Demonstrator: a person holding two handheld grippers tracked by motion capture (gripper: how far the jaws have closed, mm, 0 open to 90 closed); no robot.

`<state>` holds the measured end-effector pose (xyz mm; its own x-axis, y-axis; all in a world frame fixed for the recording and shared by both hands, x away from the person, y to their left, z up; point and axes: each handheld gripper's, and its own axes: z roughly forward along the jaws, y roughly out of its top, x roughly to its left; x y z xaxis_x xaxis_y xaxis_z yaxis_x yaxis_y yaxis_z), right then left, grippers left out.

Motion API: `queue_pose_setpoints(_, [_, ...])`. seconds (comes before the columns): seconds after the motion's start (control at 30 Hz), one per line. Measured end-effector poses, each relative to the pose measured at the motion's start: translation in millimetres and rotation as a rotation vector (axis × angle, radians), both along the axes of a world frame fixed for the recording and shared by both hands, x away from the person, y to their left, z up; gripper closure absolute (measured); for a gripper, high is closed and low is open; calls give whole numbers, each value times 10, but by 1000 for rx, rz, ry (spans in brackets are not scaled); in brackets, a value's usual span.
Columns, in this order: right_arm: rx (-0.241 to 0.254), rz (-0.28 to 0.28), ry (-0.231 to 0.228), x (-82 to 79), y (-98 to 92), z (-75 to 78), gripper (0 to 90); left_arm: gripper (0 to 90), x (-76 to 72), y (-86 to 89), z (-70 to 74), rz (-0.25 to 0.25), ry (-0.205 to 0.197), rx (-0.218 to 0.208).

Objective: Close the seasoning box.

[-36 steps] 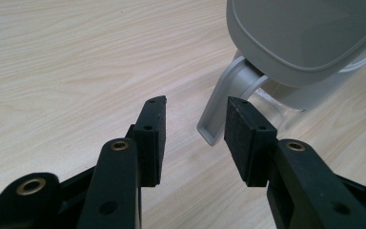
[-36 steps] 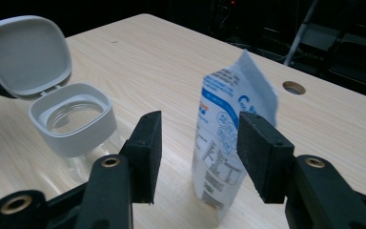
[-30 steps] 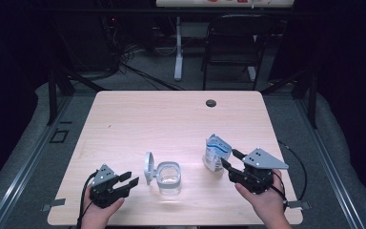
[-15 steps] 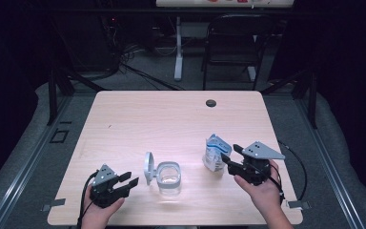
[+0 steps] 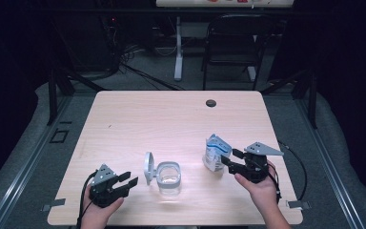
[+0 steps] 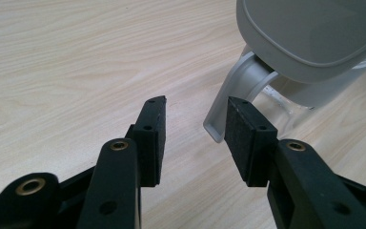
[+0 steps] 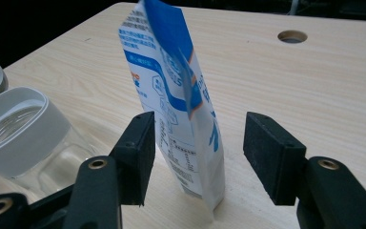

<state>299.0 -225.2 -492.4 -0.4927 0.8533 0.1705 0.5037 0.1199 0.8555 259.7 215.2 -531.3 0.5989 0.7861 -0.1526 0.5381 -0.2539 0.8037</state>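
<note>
The high view looks forward and down from above the person's side, taking in the whole table (image 5: 171,119) from some way off. The left gripper view sits low and close to the tabletop, looking along its jaws at the hinged lid (image 6: 310,38) of the clear container (image 5: 169,177). The right gripper view, equally low and near, faces the upright blue-and-white pouch (image 7: 176,95) and the table's far edge. That container (image 7: 24,133) appears in all three views, the pouch (image 5: 215,152) in two.

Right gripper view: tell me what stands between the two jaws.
The blue-and-white pouch stands upright between the open right gripper's jaws, neither pad pressing it, in the right gripper view.
</note>
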Motion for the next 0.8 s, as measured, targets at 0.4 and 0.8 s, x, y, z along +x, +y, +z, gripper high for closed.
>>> queue_pose_setpoints(0.4, [-4,10,55,124,22,-139,436,600,4,5,-6,5,-4,-7])
queue_pose_setpoints(0.8, [-6,32,98,245,81,-188,398,595,-4,12,6,7,-9,-9])
